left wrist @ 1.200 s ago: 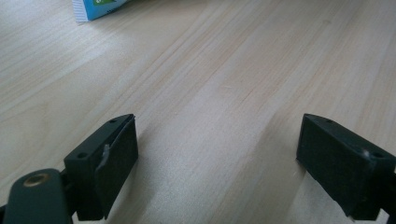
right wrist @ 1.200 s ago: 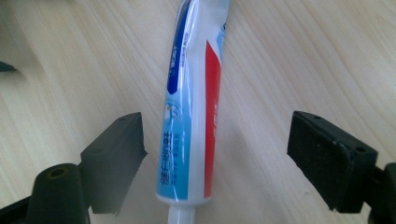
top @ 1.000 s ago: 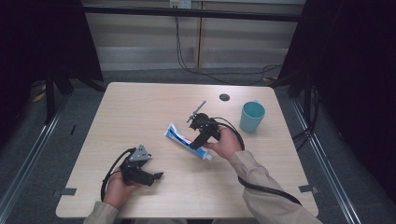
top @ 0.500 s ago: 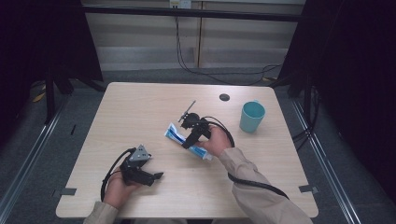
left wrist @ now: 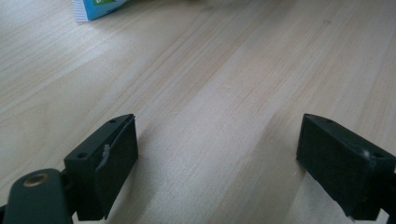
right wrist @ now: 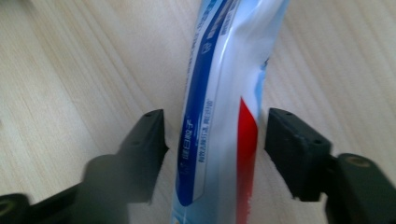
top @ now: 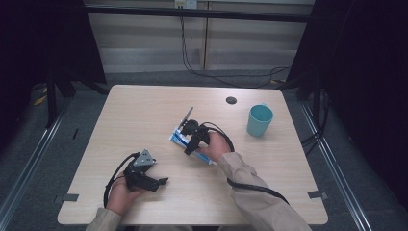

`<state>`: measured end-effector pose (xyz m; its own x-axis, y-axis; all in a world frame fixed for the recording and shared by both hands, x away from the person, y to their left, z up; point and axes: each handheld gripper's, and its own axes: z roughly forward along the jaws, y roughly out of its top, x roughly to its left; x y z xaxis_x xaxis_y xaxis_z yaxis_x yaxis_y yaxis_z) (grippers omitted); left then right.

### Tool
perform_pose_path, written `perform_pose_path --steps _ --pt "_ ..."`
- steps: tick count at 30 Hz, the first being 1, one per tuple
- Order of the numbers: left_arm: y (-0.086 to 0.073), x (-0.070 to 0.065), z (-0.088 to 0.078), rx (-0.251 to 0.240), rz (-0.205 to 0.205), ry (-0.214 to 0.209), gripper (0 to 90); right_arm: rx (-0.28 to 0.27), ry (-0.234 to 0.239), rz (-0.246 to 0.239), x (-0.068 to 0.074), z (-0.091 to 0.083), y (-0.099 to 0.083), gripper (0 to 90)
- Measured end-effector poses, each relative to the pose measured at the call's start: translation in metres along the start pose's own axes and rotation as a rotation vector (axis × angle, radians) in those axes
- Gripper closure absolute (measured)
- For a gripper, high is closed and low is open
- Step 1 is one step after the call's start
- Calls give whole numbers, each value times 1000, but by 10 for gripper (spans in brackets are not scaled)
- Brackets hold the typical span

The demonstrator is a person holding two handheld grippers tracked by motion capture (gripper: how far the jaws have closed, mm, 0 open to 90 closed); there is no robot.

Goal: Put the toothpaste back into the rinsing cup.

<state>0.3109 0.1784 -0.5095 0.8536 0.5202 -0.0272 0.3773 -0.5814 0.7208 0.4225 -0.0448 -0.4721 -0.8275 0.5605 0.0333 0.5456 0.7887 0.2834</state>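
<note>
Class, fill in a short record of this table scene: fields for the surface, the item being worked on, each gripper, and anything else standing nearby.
surface: wooden table
item: toothpaste tube, lying flat
right gripper: jaws astride the tube, just been closing, small gaps left at both pads
left gripper: open, over bare wood
nearby: teal mug, toothbrush

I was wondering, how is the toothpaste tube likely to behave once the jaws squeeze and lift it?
The toothpaste tube looks dented and glossy, so it probably gives under pressure and may slip. Lying flat on the table, it seems unlikely to roll.
</note>
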Motion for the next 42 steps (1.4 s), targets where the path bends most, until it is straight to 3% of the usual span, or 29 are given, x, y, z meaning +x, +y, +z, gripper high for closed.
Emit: perform_pose_path --steps 6,9,13,20,42 --pt "0 0 0 -1 0 0 122 0 -11 7 -1 1 -4 564" --pt "0 -1 1 -10 -10 1 122 32 -12 9 -2 -1 -3 691" --pt "0 -1 1 -9 -10 2 122 39 -41 -18 3 -3 -2 724" --pt "0 0 0 0 -1 1 122 -26 -47 -4 0 -9 -14 734" --pt "0 0 0 3 -3 3 124 -297 -55 87 -20 -72 -56 732"
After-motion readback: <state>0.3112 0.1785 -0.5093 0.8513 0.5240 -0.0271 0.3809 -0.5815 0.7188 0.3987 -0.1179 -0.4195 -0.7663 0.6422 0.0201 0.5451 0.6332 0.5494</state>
